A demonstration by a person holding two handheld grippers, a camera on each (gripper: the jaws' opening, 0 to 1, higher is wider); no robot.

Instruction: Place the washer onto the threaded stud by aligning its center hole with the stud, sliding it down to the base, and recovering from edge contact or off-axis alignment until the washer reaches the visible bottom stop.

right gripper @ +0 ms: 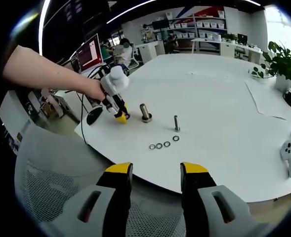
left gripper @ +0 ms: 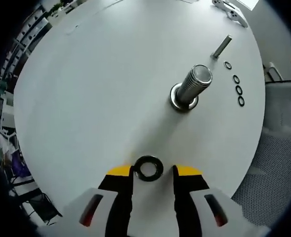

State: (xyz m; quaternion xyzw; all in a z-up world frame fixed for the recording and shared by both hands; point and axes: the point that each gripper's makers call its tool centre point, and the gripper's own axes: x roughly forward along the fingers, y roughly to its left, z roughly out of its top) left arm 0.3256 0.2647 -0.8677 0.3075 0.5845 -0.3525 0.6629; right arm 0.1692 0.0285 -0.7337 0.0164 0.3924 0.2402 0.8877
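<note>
L gripper (left gripper: 153, 173) reaching for the washer (left gripper: 148, 168), nothing gripped yet.

Landmark = the big threaded stud (left gripper: 193, 85). It stands upright on the white table (left gripper: 86, 89), w/ a wide ring at its base. The black washer lies flat on the table, well apart from the stud toward the L gripper, just between the jaw tips; jaws are apart, one each side, probably so they can close on its rim. Beyond the stud: a thinner bolt (left gripper: 221, 47) and a row of four small rings (left gripper: 235, 83), spares I guess. R gripper (right gripper: 155, 170) hangs off the table edge, far from the stud (right gripper: 145, 112), jaws apart, holding nothing, likely waiting.
</note>
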